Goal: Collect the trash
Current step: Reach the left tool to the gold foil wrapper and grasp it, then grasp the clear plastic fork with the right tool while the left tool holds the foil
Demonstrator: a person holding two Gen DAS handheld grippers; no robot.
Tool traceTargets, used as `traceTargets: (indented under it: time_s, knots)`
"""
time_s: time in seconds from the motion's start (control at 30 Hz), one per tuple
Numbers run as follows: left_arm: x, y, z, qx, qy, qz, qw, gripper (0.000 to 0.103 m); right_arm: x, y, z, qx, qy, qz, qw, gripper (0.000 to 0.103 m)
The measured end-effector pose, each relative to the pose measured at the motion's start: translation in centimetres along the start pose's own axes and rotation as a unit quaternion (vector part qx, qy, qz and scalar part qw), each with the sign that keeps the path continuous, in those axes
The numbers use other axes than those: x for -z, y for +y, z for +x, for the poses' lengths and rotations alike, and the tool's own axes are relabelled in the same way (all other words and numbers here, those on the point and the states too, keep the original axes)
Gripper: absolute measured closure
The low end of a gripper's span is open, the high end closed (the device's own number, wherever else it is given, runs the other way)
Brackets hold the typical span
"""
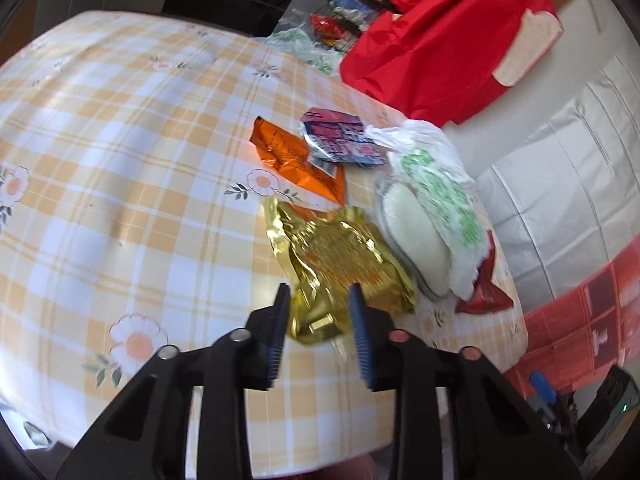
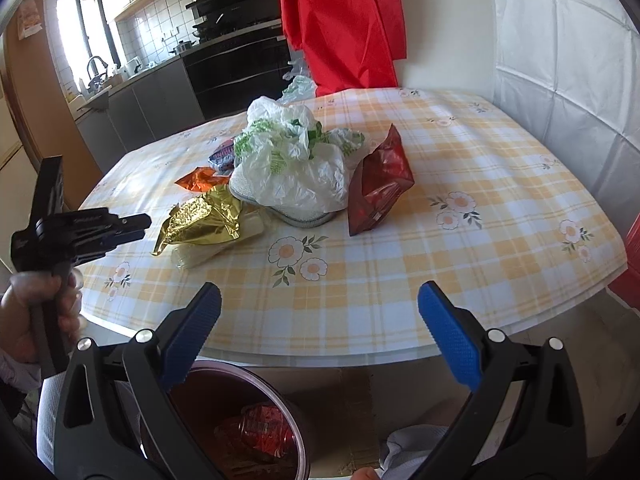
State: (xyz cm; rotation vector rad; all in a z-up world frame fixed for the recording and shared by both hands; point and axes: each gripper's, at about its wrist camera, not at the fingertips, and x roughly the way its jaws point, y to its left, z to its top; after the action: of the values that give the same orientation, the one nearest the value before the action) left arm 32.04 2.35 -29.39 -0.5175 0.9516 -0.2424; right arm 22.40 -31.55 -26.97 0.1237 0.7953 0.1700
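the step in hand looks like picking the next piece of trash off the worktop (image 2: pixel 400 208), which wears a yellow checked cloth with daisies.

at the far left of the right wrist view, the left gripper (image 2: pixel 138 226) points toward the gold foil wrapper (image 2: pixel 200 220) and hangs just short of it. from its own camera its jaws are narrowed but not pressed together, with the near end of the wrapper showing between them; whether the pads (image 1: pixel 280 332) already touch the foil i cannot tell, as that view is blurred. no firm pinch is visible.

moving right along the worktop: an orange wrapper (image 1: pixel 296 164) lies just beyond the gold one, a pink and blue packet (image 1: pixel 340 140) rests on its far edge, then a white plastic bag with green print (image 2: pixel 296 160) is heaped over a pale pad, and a dark red snack bag (image 2: pixel 380 188) leans against the bag's right side.

the right gripper (image 2: pixel 320 340) is spread wide and empty at the near edge of the worktop. below it stands a dark red bin (image 2: pixel 288 412) with a red wrapper already inside.

next, i judge, the left gripper should close fully on the crinkly foil, lift, and carry it back to the bin.
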Motion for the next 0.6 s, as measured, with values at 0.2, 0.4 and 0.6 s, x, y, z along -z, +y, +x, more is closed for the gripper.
traceTargets:
  time_s: [0.2,0.4,0.6]
  knots:
    - [-1.5,1.0,2.6,-0.008,0.009,-0.022,0.9997,0.077,-0.6,0.3,2.3,-0.005,0.013,-0.004,1.0,0.006]
    - [-1.5,1.0,4.5,0.011,0.021,-0.03,0.9993,0.068,-0.9,0.5,4.1,-0.01,0.023,-0.007,1.0,0.006]
    - [-1.4,1.3,4.0,0.028,0.005,-0.035,0.999,0.085,-1.0,1.1,5.0,-0.018,0.033,-0.012,0.999,0.006]
